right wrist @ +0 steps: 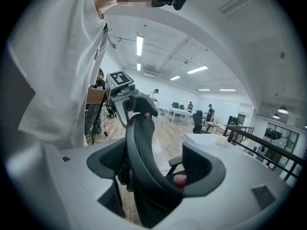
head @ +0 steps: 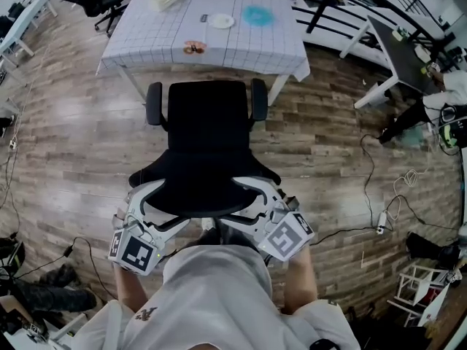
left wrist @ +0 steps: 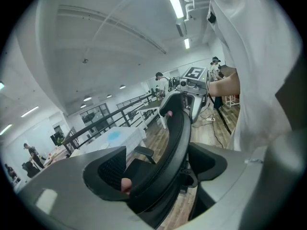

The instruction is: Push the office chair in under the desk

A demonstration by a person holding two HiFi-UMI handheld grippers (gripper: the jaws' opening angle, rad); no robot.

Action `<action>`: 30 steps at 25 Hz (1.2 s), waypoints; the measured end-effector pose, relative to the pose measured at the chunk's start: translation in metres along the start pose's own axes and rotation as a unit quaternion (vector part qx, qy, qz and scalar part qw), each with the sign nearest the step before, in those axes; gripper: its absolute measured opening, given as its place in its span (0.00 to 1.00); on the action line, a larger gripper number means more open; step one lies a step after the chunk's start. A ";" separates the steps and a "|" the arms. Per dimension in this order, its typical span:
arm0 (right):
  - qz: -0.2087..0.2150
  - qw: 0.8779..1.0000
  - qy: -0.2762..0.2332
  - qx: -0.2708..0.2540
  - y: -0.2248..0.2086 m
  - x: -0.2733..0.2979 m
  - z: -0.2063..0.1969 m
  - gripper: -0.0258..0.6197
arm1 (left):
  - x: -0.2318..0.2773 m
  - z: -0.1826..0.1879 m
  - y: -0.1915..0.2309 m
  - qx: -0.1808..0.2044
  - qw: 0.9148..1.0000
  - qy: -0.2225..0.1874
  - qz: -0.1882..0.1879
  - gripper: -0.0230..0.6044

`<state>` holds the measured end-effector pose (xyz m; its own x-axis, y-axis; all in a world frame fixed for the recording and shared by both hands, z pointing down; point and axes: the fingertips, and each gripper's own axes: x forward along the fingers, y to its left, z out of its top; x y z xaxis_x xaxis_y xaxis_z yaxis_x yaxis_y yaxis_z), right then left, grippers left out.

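Office chair (head: 208, 122) is standing on the wooden floor (head: 66, 144) directly in front of the desk (head: 146, 49), with its seat facing the desk. The front of the seat and the two armrests (head: 153, 102) are lying just short of the desk's near edge, so the chair is not yet sitting under the desk.

The backrest (head: 206, 189) is facing the person, and both grippers are engaging its upper rim. The left gripper (head: 146, 199) is straddling the left end of the rim, and the right gripper (head: 266, 195) is straddling the right end.

In the left gripper view, the left gripper (left wrist: 160, 169) is holding its jaws wide apart. The black backrest (left wrist: 175, 133) is passing through the gap at a slant, and the jaws are not clamping it.

In the right gripper view, the right gripper (right wrist: 153, 166) is likewise standing wide open. The backrest (right wrist: 141, 147) is crossing between its jaws and running up toward the other gripper at the far end of the rim.
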<state>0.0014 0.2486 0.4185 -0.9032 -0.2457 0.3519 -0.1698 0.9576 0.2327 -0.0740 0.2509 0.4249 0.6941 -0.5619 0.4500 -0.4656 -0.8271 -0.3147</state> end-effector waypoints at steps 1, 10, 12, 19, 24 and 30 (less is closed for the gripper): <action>0.001 1.000 0.000 0.000 -0.001 0.000 0.000 0.62 | 0.001 0.000 0.001 -0.001 1.000 -0.001 0.002 0.68; -0.003 1.000 -0.002 -0.009 -0.016 0.003 -0.006 0.62 | 0.013 -0.002 0.014 -0.012 1.000 0.015 -0.002 0.69; 0.000 1.000 -0.004 -0.010 -0.022 0.002 -0.006 0.62 | 0.016 0.000 0.017 -0.014 1.000 0.014 0.001 0.69; 0.007 1.000 -0.011 -0.014 -0.040 -0.003 -0.012 0.62 | 0.031 0.006 0.026 -0.017 1.000 0.004 0.015 0.69; 0.009 1.000 -0.011 -0.014 -0.053 0.000 -0.013 0.62 | 0.038 0.008 0.038 -0.019 1.000 0.005 0.015 0.70; 0.011 1.000 -0.005 -0.011 -0.065 0.005 -0.016 0.62 | 0.045 0.006 0.049 -0.017 1.000 0.005 0.012 0.70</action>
<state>0.0136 0.1826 0.4194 -0.9110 -0.2220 0.3475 -0.1402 0.9593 0.2451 -0.0624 0.1857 0.4247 0.6767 -0.5821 0.4508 -0.5006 -0.8128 -0.2980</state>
